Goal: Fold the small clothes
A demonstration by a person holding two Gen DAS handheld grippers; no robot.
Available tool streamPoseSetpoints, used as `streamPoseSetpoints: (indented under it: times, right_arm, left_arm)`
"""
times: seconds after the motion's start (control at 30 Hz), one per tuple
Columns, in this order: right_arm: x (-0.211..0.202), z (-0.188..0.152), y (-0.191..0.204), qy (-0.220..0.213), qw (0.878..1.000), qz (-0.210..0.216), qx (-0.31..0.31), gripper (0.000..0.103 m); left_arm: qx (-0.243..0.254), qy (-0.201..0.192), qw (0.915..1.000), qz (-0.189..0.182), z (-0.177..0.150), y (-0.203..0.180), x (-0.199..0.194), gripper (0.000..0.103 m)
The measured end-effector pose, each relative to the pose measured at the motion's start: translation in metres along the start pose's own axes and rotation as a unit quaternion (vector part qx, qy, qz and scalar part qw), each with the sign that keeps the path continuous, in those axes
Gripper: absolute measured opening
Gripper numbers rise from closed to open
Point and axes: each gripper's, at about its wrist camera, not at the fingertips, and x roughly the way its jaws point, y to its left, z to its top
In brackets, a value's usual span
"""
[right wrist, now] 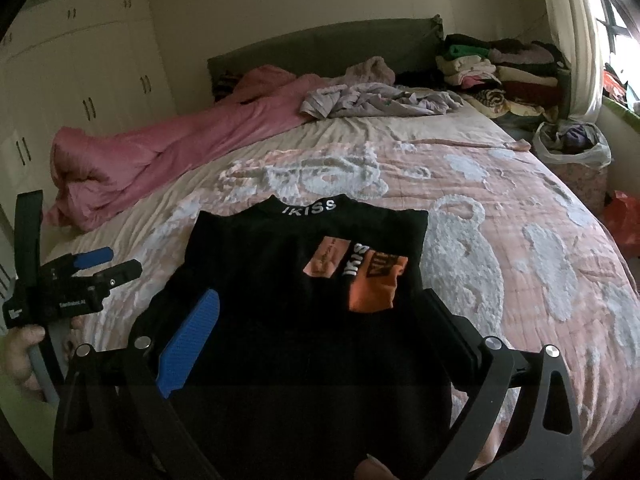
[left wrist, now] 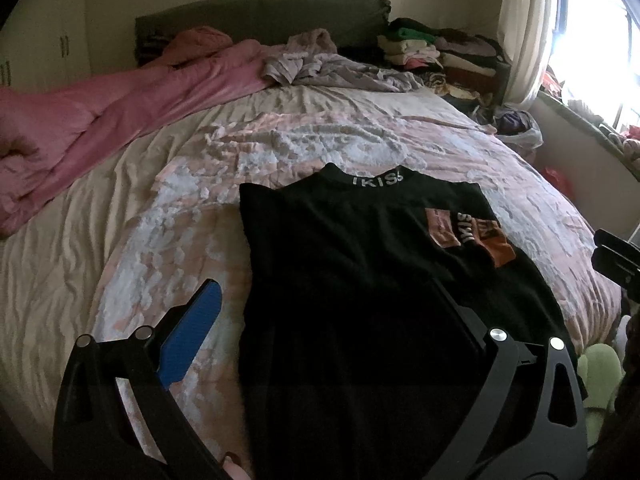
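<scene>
The left gripper [left wrist: 326,312] has its two fingers spread wide apart. The blue finger pad [left wrist: 192,332] is over the bedspread [left wrist: 160,216], just off the shirt's side edge. The other finger is dark and hard to see against the cloth. A black shirt [left wrist: 360,280] lies flat between the fingers and out past their tips. Its collar has white letters. Orange patches [left wrist: 468,236] sit ahead of the dark finger. A pink blanket [left wrist: 120,116] lies far ahead, on the blue pad's side.
</scene>
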Motion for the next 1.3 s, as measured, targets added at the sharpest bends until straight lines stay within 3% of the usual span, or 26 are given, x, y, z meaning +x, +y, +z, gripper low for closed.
streamPoseSetpoints:
  times: [0.7,1.3]
  right_arm:
    - [-0.035,-0.03,0.013,0.018,1.0,-0.005,-0.022,0.098]
    - [-0.057,-0.053,-0.012,0.028,0.999,-0.026,0.002,0.098]
  left_arm:
    - [-0.022,0.015,0.9995,0.014,-0.035,0.026,-0.032,0.093]
    - [-0.035,0.031,0.9985,0.03,-0.06,0.044,-0.045,0.093]
